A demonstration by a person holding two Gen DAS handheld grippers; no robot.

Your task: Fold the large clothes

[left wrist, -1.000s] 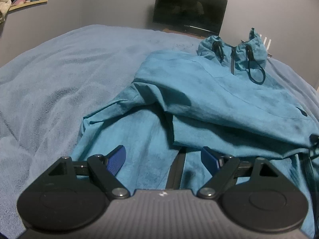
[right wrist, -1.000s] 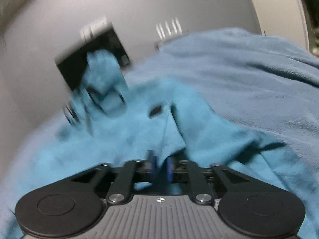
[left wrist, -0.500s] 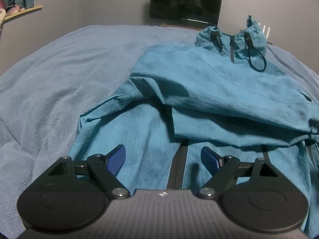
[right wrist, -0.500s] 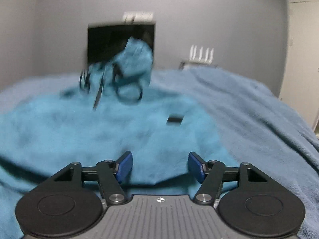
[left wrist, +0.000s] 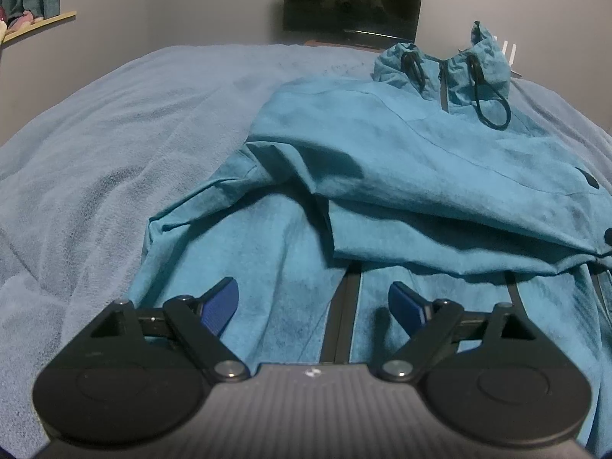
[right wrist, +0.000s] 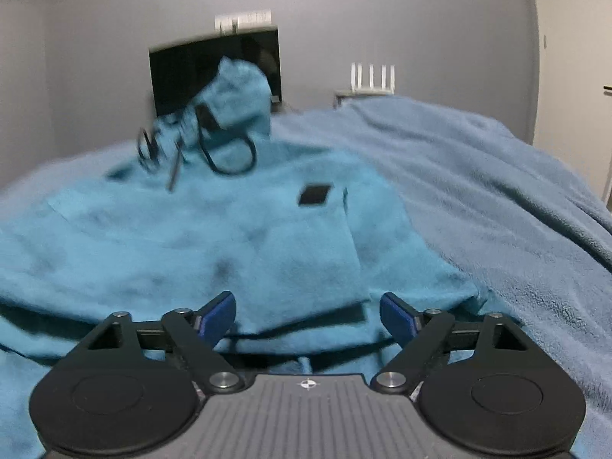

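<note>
You're partway through, by my read; one teal jacket (left wrist: 440, 160) lies spread on the bed (left wrist: 114, 145), hood end toward the far edge, hem toward the near edge where you stand; one sleeve (left wrist: 459, 222) is already laid crosswise over the chest, so call the first sleeve fold done; the fold looks loose, with a ridge of slack along it; the other sleeve's state you can't confirm from either view; the body is not yet folded, since the hem and lower zipper (left wrist: 346, 321) lie flat and open below the sleeve; judged left to do: the second sleeve if it's out, then hem up toward the hood, then tidy.

Left tongs (left wrist: 313, 304) are spread wide over the lower front near the zipper, pads clear of the cloth, pinching nothing; right tongs (right wrist: 308, 313) are opening right now, with jacket cloth lying between and below them but the pads not pressing on it; that view is smeared by motion.

Counts: jacket, one; hood (right wrist: 237, 88), one, bunched and standing up at the far end; drawstring loops (left wrist: 491, 99), two; dark patch (right wrist: 313, 194) on the chest, one; dark screen (left wrist: 352, 0) on the far wall, one; white router with four antennas (right wrist: 373, 78), one; tongs, two sets.
</note>
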